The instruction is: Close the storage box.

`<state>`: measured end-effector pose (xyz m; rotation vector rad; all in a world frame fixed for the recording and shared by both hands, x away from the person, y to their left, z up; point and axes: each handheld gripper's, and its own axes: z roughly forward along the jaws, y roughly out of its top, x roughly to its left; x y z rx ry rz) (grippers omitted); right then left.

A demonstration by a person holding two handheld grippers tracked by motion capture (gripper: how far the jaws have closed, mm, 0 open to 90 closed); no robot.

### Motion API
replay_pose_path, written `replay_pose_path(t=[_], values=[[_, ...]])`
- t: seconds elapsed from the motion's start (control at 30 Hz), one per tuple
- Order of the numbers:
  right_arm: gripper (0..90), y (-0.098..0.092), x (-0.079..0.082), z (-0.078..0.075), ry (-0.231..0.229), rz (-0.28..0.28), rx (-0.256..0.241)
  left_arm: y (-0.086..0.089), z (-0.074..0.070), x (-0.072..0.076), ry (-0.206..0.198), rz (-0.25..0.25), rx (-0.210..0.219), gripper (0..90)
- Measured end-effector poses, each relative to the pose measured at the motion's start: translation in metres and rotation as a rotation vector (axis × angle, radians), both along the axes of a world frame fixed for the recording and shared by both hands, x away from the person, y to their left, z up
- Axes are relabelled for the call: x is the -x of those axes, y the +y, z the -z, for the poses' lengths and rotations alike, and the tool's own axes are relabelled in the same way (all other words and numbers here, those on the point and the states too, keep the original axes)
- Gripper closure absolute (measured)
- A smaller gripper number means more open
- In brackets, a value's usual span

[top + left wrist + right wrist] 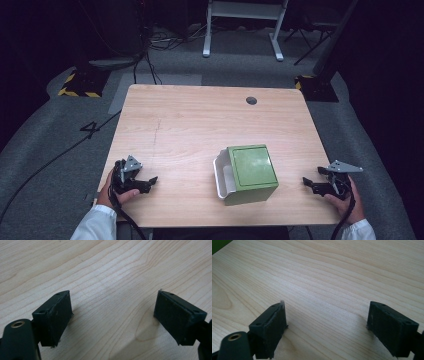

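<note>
One boxy green plastic container (251, 172) with a white inner tray sits near the pale wooden table's (190, 120) front edge, between two wide-open, empty grippers, left gripper (148, 182) and right gripper (309, 183).

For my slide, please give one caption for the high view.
Two open claws, left and right, rest on the wooden table flanking a green box.

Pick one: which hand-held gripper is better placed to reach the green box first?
Right, probably. The right hand-held gripper sits nearer the green box than the left hand-held gripper, jaws open and pointing at it across bare table.
</note>
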<state>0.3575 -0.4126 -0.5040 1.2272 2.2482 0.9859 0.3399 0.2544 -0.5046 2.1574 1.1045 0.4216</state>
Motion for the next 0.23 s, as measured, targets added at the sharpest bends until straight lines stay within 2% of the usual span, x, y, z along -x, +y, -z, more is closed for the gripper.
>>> replay_pose_path(t=[0.23], values=[[15.6, 0.0, 0.0, 0.0, 0.0, 0.0, 0.0, -0.0006, 0.0, -0.0004, -0.001, -0.003, -0.003, 14.6]])
